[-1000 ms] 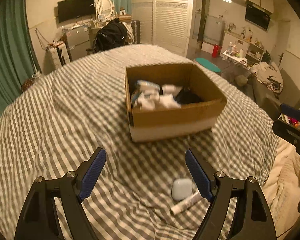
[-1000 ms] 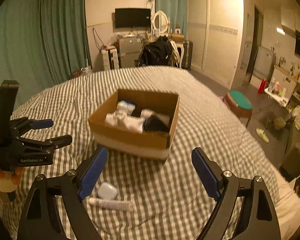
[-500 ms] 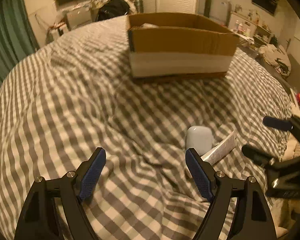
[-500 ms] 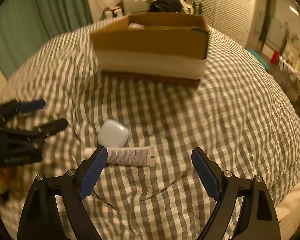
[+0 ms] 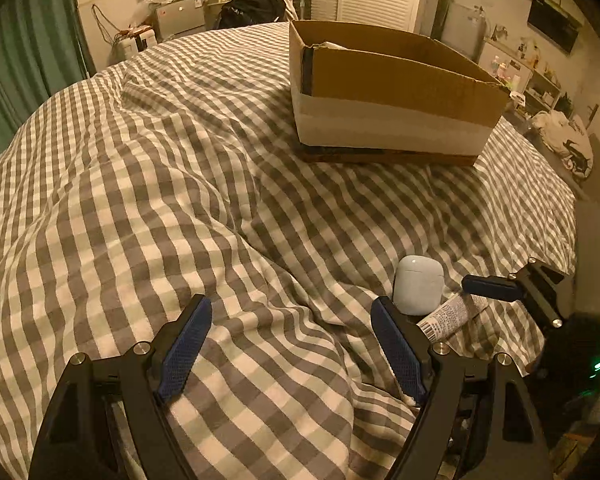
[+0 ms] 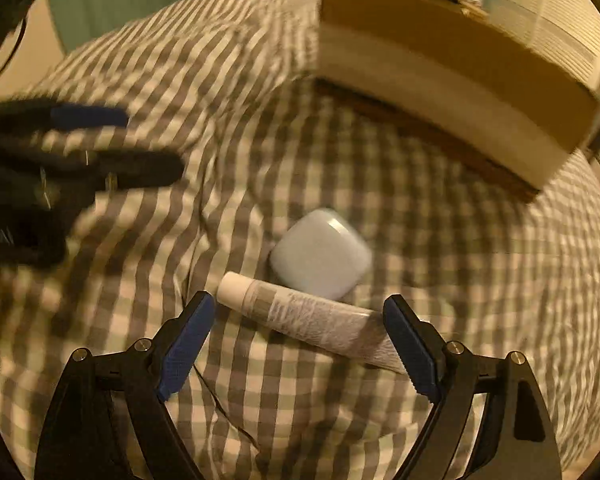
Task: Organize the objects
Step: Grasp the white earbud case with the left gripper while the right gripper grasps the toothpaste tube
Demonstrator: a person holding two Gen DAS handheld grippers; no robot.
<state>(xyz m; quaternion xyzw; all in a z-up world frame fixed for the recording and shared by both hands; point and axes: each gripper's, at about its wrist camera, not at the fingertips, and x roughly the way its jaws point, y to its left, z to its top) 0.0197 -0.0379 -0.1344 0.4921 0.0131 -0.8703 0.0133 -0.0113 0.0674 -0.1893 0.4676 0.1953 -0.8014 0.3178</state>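
Right tool [image 6: 296, 328] hangs spread over the tube [image 6: 308, 322], which lies on the bed [image 6: 440, 240] touching the case [image 6: 322, 254], pinching nothing. I angle it steeply to straddle the tube. Left tool [image 5: 290, 344] waits spread and empty; box [image 5: 388, 96] sits beyond.

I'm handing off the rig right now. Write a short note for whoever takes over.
Right gripper: open, empty, low over the white printed tube lying on the grey checked bedspread.
Left gripper: open, empty, beside both items.
Small white rounded earbud case lies against the tube.
Open cardboard box sits further back; its contents are barely visible from here.
Left: tube and case still outside the box; probably grasp the tube first.
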